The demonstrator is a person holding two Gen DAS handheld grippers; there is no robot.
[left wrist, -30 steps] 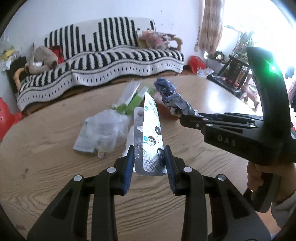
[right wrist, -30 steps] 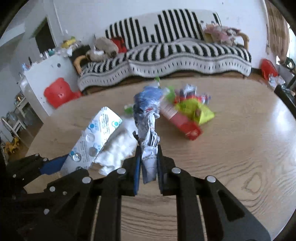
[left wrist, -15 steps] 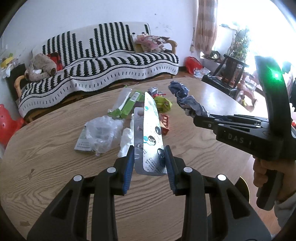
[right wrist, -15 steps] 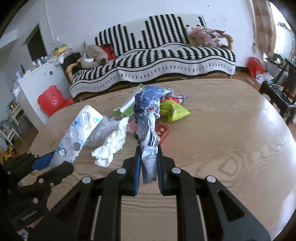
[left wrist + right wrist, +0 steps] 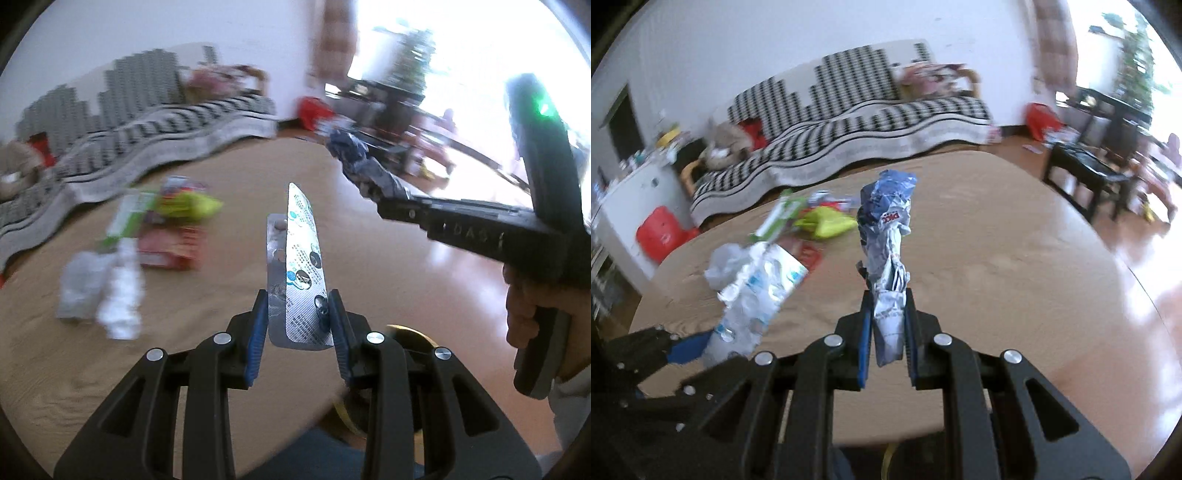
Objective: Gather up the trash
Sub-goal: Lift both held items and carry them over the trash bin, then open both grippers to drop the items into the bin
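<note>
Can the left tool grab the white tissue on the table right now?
Probably not. The left tool is already shut on a blister pack, so its jaws are full. The white tissue lies in the open on the table, unblocked.

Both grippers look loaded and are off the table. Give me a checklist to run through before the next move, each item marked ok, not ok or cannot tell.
1. Left gripper clamped on the blister pack: ok, both pads press its lower end.
2. Right gripper clamped on the crumpled wrapper: ok.
3. Held items clear of the table: ok, both are lifted.
4. The two grippers apart from each other: ok, a gap shows in the left wrist view.
5. Trash bin located: cannot tell; only a round gold rim shows beyond the table edge.
6. Table cleared: not ok, the tissue, red packet and yellow-green wrapper remain.
</note>
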